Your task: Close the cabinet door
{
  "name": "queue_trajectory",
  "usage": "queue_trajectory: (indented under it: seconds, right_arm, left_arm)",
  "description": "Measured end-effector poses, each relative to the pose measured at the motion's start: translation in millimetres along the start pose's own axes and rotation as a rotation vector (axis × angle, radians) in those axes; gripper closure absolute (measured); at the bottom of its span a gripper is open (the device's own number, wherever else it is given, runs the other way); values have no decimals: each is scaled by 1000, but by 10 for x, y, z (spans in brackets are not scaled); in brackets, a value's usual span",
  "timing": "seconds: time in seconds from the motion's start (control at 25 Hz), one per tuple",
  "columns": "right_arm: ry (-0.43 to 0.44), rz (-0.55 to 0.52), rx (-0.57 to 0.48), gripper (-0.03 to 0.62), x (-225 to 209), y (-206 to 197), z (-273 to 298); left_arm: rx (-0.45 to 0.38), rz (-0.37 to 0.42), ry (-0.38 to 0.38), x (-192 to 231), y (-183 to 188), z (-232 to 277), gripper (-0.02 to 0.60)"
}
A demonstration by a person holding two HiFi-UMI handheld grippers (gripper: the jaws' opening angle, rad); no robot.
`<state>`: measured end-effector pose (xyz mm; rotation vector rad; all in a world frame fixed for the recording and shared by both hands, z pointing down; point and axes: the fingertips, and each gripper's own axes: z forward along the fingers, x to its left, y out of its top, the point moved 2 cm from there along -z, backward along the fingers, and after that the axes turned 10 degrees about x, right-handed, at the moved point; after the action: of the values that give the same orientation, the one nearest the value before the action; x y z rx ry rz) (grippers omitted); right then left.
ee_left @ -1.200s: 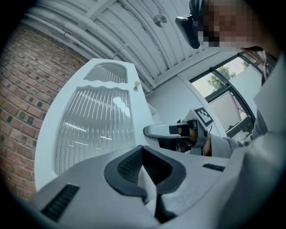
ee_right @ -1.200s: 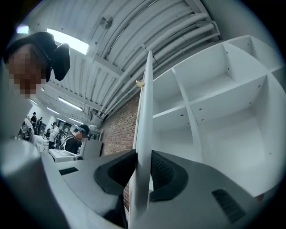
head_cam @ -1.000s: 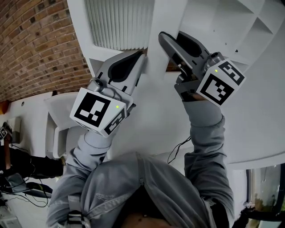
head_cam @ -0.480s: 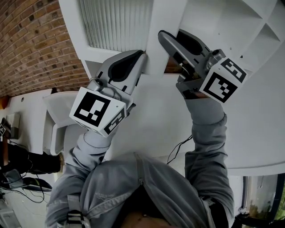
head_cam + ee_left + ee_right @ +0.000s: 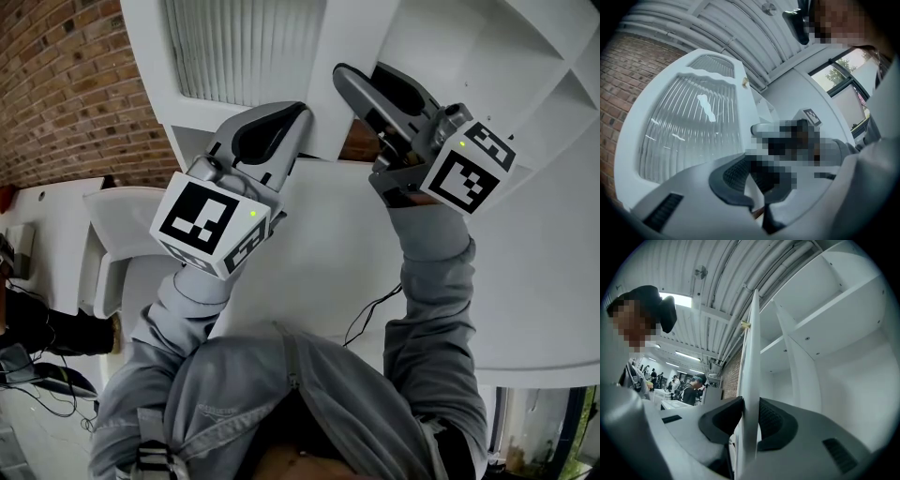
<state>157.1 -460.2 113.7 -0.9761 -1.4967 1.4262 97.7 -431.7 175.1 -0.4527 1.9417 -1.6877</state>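
Head view: the right gripper (image 5: 354, 82) bites the free edge of the cabinet door (image 5: 246, 47). The left gripper (image 5: 287, 120) sits at the door's frame, below the ribbed glass.

Left gripper view: the door (image 5: 693, 126) stands just left of the jaws. They sit close, with a slim gap, but the tips can't be made out, so I can't call a grip.

Right gripper view: both pads pinch the door's edge (image 5: 751, 357), with the shelves (image 5: 825, 310) exposed beside it. The door's open, and I'd judge the whole swing shut is yet to come.

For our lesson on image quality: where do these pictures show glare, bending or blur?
Left gripper view: glare on the cabinet door glass, mosaic over the middle; right gripper view: ceiling lamp blown out, shelves curved by the lens; head view: sharp, no glare.
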Motion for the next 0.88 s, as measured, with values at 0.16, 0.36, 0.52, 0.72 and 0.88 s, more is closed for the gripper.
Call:
queue_trajectory:
  seconds: [0.16, 0.36, 0.52, 0.72, 0.88]
  right_arm:
    - [23, 1, 3, 488, -84, 2, 23]
    - [43, 2, 4, 487, -145, -10, 46]
    - [54, 4, 1, 484, -220, -17, 72]
    - [53, 21, -17, 479, -290, -17, 98]
    - [-9, -14, -13, 459, -329, -16, 77]
  left_arm:
    - [12, 5, 13, 36, -22, 120, 575]
    - [19, 0, 26, 74, -55, 200, 575]
    - [24, 6, 36, 109, -67, 259, 575]
    - [28, 10, 46, 151, -75, 311, 575]
    - [28, 10, 54, 161, -78, 346, 575]
